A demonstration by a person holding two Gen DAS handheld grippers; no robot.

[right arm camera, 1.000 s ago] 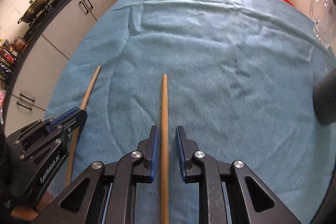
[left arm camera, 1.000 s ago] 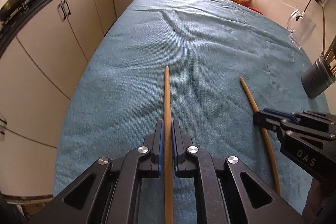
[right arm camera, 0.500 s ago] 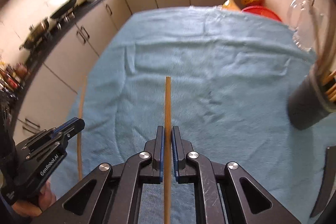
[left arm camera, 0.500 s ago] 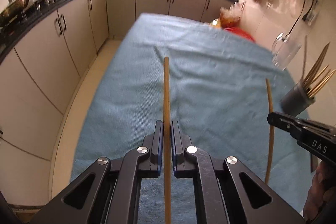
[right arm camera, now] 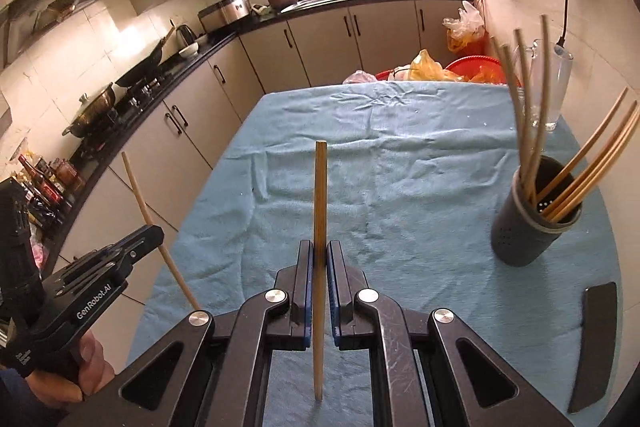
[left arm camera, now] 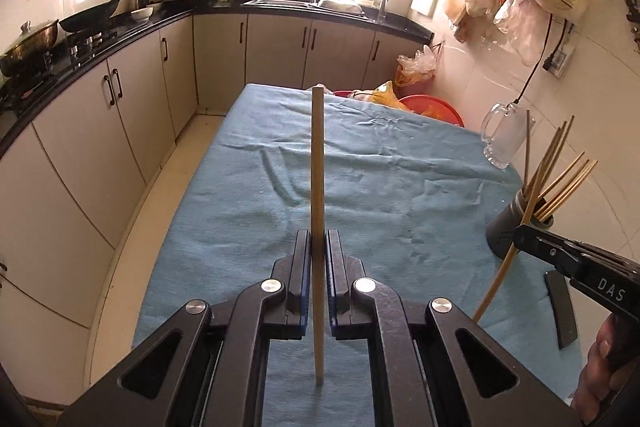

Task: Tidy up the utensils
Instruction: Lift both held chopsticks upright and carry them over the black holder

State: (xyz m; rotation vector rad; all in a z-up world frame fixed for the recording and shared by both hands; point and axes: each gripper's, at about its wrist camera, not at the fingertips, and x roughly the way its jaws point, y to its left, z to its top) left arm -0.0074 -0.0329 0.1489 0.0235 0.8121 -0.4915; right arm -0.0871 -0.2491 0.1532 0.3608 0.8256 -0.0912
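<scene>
My left gripper (left arm camera: 318, 239) is shut on a wooden chopstick (left arm camera: 317, 171) and holds it in the air, tilted up over the blue cloth. My right gripper (right arm camera: 319, 251) is shut on a second wooden chopstick (right arm camera: 319, 195), also lifted. A dark grey holder (right arm camera: 534, 217) with several chopsticks stands at the right of the table; it also shows in the left wrist view (left arm camera: 514, 227). In the left wrist view the right gripper (left arm camera: 520, 233) sits just in front of the holder. In the right wrist view the left gripper (right arm camera: 154, 231) is at the left with its chopstick (right arm camera: 148, 215).
The table is covered by a blue cloth (right arm camera: 400, 163). A glass mug (left arm camera: 504, 137) stands at the far right edge. A flat black object (right arm camera: 594, 339) lies near the holder. Kitchen cabinets (left arm camera: 100, 131) run along the left, and a red basin (left arm camera: 432, 107) is beyond the table.
Both grippers closed on their chopsticks and lifted them off the cloth, tilting upward. The right gripper moved closer to the holder.
</scene>
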